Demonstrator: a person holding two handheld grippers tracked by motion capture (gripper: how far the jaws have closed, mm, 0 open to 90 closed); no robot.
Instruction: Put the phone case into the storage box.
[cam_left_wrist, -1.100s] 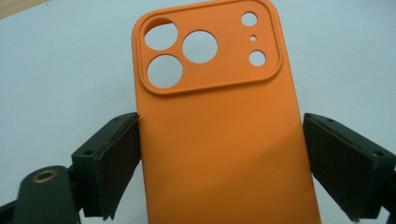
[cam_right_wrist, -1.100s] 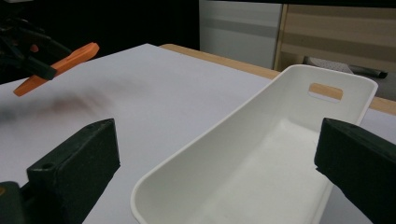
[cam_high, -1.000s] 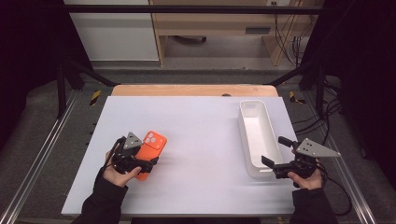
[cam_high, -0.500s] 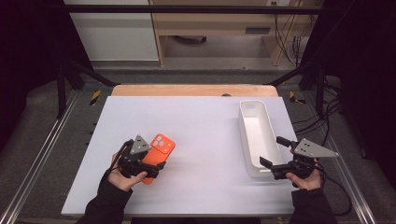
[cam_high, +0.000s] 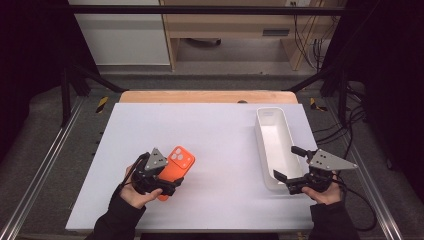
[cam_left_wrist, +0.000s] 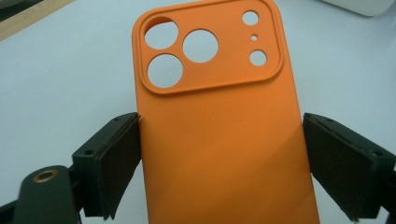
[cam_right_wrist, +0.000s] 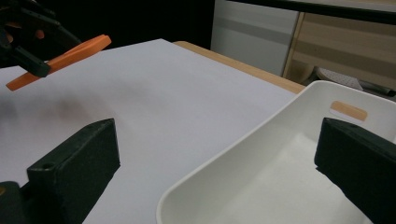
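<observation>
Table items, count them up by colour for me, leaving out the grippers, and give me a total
Orange: 1, the phone case gripped by the left gripper.
White: 1, the long bin on the table's right side.
Total: 2.

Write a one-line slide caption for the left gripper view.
Orange phone case, camera cut-outs up, gripped by its long edges between the left gripper jaws above the white table.
</observation>
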